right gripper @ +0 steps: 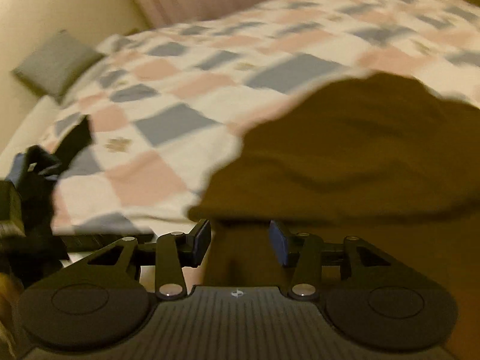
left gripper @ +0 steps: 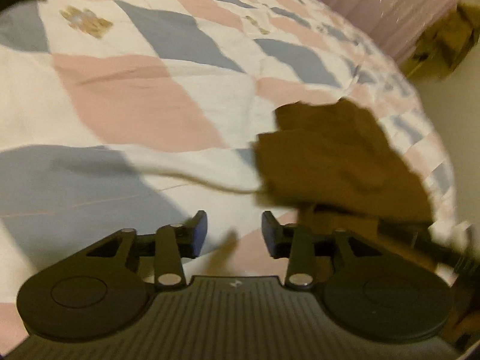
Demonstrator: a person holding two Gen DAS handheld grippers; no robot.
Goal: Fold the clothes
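A brown garment [left gripper: 336, 162] lies bunched near the edge of a bed covered by a checked quilt [left gripper: 150, 90] in pink, grey and white. My left gripper [left gripper: 234, 234] hovers open over bare quilt just left of the garment, with nothing between its blue pads. In the right wrist view the garment [right gripper: 360, 162] fills the right half. A fold of it runs down between the fingers of my right gripper [right gripper: 240, 241], which stand apart, open. The left gripper [right gripper: 33, 165] shows blurred at that view's left edge. Both views are motion-blurred.
The quilt [right gripper: 168, 120] stretches far ahead. A grey pillow [right gripper: 57, 63] leans at the far left against a cream wall. A pink curtain [left gripper: 390, 9] hangs behind the bed, with a yellowish box-like object [left gripper: 444, 42] beside it.
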